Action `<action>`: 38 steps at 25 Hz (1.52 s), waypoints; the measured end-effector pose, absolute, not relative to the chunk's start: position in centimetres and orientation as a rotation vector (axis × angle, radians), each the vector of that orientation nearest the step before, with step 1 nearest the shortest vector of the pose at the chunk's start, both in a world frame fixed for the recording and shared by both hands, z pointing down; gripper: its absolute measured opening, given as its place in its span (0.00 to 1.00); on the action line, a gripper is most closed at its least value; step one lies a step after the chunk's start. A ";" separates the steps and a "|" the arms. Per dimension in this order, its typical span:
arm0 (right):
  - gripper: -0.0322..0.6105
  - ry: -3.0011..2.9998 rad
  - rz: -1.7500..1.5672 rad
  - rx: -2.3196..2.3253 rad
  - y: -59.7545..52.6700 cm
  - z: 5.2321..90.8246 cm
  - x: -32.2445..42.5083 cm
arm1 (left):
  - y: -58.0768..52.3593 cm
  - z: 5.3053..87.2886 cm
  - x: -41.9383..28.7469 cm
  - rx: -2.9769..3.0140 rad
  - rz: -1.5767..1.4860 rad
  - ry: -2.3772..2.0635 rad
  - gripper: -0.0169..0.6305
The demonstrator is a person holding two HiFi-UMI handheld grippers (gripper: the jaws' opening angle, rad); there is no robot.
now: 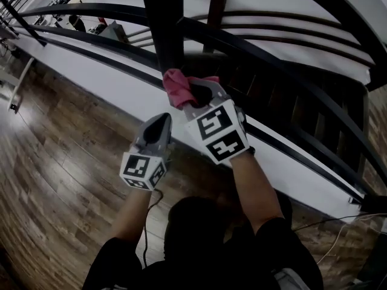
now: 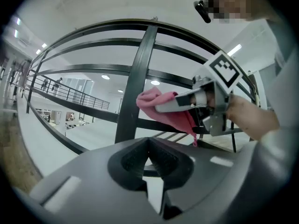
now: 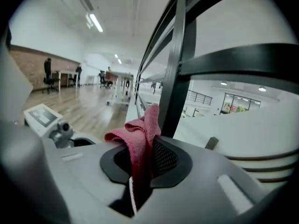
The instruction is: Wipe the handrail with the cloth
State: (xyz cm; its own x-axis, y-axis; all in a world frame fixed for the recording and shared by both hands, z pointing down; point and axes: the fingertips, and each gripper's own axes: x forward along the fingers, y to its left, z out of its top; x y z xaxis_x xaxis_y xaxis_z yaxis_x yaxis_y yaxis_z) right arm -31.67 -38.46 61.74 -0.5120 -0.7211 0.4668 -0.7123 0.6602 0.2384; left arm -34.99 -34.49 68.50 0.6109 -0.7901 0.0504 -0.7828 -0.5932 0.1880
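A pink cloth [image 1: 176, 87] is clamped in my right gripper [image 1: 192, 93], which is shut on it and holds it against the black upright post [image 1: 167, 23] of the handrail [image 1: 91, 9]. In the right gripper view the cloth [image 3: 139, 133] bunches out between the jaws, right beside the post [image 3: 176, 73]. My left gripper [image 1: 161, 122] hangs lower left of the right one, shut with nothing in it. Looking from the left gripper [image 2: 149, 158], I see the cloth [image 2: 158, 104] touching the post [image 2: 138, 83].
Curved black rails [image 1: 284, 65] run across a white ledge [image 1: 91, 71]. Wooden floor [image 1: 54, 162] lies below me. A cable [image 1: 338, 234] trails at the lower right. Beyond the railing [image 2: 70, 94] is an open hall with distant people and desks [image 3: 60, 76].
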 end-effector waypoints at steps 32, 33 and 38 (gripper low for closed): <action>0.13 -2.028 -0.512 1.187 1.8 53.5 16.2 | -8.1 61.0 14.2 3.221 -0.056 0.128 0.03; 0.13 -2.075 -0.486 1.207 2.9 54.4 18.4 | -6.8 61.1 16.3 3.227 -0.036 0.129 0.03; 0.13 -2.155 -0.389 1.382 5.3 60.3 27.4 | -1.1 63.4 24.6 3.239 0.057 0.252 0.03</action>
